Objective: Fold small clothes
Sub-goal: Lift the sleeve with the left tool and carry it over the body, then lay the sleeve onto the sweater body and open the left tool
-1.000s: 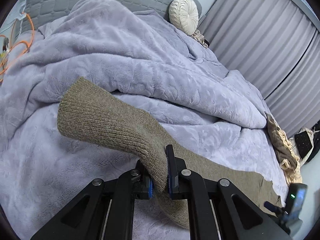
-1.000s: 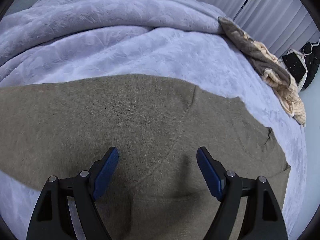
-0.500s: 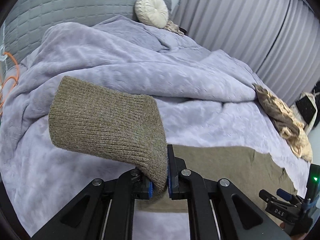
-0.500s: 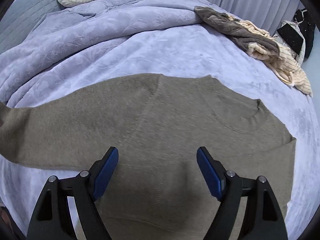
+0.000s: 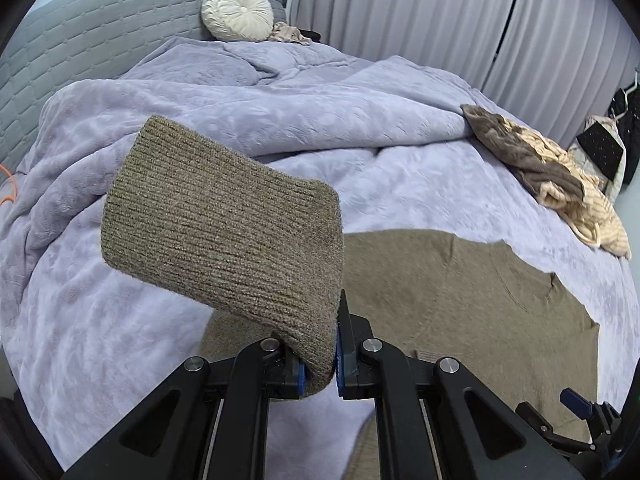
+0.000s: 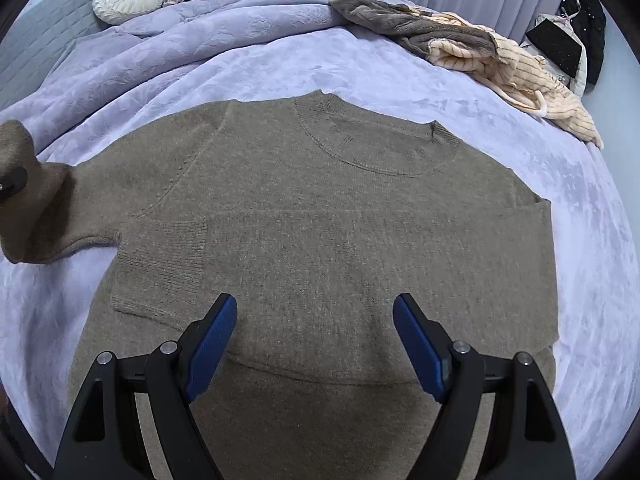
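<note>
A: Sweater (image 5: 460, 304), left wrist view: olive-brown knit lying on the lilac bedspread (image 5: 420, 184). The left gripper (image 5: 318, 372) is clamped tight on one sleeve (image 5: 224, 224), whose ribbed cuff stands lifted clear of the bed.

B: And beyond it?

A: A round cream cushion (image 5: 238, 10) against the grey headboard (image 5: 100, 36); a heap of brown and cream clothes (image 5: 560, 176) near the bed's right edge.

B: Right wrist view?

A: Sweater (image 6: 340, 216) spread flat, neckline away from the camera, the right-side sleeve folded across the chest. The right gripper (image 6: 314, 344) hovers above the body with jaws wide apart, holding nothing. The raised sleeve (image 6: 32, 200) appears at the left edge.
</note>
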Demonstrator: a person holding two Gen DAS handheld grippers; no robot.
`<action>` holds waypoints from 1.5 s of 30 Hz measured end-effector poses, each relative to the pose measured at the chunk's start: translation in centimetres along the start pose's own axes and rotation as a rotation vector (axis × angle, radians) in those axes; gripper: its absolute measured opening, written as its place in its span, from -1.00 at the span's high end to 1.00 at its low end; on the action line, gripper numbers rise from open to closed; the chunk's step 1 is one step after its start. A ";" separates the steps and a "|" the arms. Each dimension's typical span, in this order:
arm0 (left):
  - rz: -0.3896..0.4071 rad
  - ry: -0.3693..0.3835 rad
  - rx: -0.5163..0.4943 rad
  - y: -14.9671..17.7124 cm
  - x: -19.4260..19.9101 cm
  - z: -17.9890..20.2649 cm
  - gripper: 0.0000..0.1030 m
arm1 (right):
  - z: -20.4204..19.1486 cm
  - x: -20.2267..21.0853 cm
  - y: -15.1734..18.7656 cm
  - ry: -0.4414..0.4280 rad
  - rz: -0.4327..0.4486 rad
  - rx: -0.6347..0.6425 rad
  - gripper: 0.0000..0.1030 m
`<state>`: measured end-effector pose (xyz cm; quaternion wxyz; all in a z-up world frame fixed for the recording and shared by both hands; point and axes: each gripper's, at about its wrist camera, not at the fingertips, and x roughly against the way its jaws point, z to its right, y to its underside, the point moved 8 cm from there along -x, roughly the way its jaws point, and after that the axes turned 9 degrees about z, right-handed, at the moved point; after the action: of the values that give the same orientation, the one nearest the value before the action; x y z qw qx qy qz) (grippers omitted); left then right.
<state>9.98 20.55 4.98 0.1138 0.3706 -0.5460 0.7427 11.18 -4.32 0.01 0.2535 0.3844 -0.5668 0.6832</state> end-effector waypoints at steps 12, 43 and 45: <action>-0.026 -0.004 -0.098 2.0 0.4 5.7 0.78 | 2.9 0.7 -0.3 -0.004 0.042 -0.030 -0.61; -0.061 0.113 -0.426 9.5 3.2 26.2 0.78 | 16.5 1.0 2.8 0.034 0.038 -0.143 -0.61; -0.070 0.122 -0.440 10.2 3.3 27.2 0.78 | 17.2 1.0 3.0 0.033 0.041 -0.152 -0.61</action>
<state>13.43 -8.40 3.35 0.2502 0.3099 -0.6738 0.6223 12.32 -21.73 0.19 0.2773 0.3411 -0.6203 0.6496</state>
